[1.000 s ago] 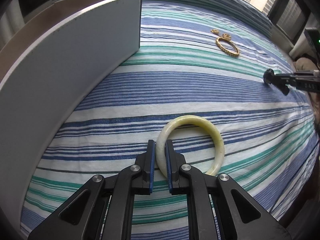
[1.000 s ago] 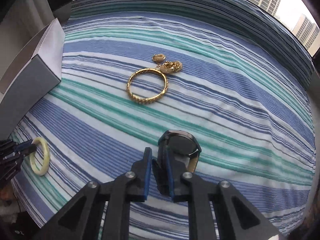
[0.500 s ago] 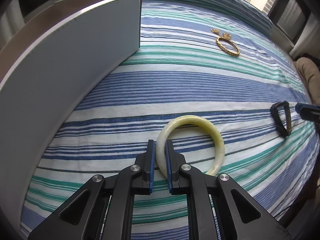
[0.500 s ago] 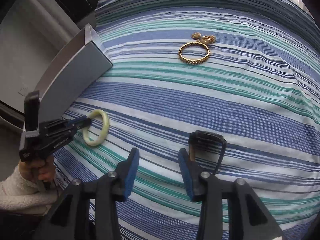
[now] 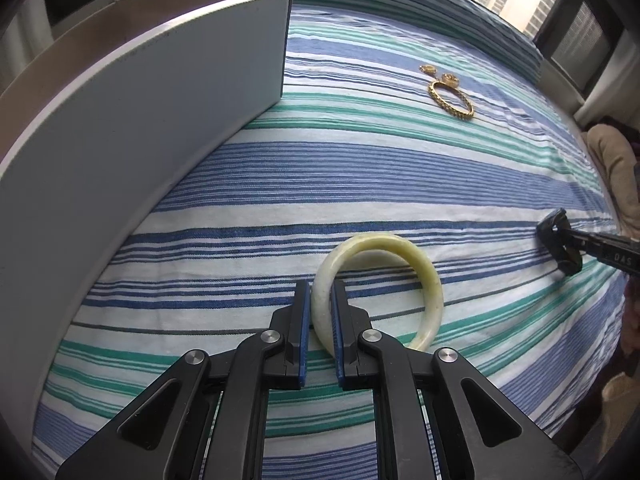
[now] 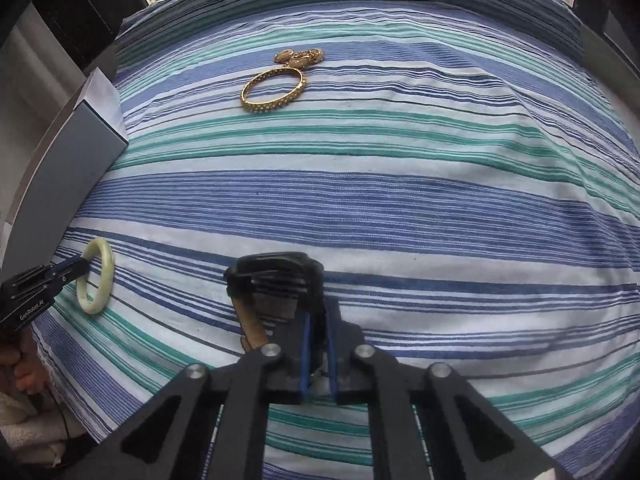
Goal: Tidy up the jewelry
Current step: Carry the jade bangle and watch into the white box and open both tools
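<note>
since half a second earlier the right gripper point(image 6: 318, 334) had just been closing: its jaws, which stood wide apart beside the watch point(image 6: 276, 280), were now clamped on the watch's dark strap. so the watch was released and taken again at a new place, probably for a better hold. the left gripper point(image 5: 320, 308) did not move; its jaws stayed clamped on the rim of the pale jade bangle point(image 5: 380, 280), which lay on the striped bed point(image 5: 400, 168) near the grey box point(image 5: 140, 128). the gold bangle point(image 6: 274, 90) and small gold pieces point(image 6: 300, 57) remained far up the bed, untouched. both held things could go to the box next.
</note>
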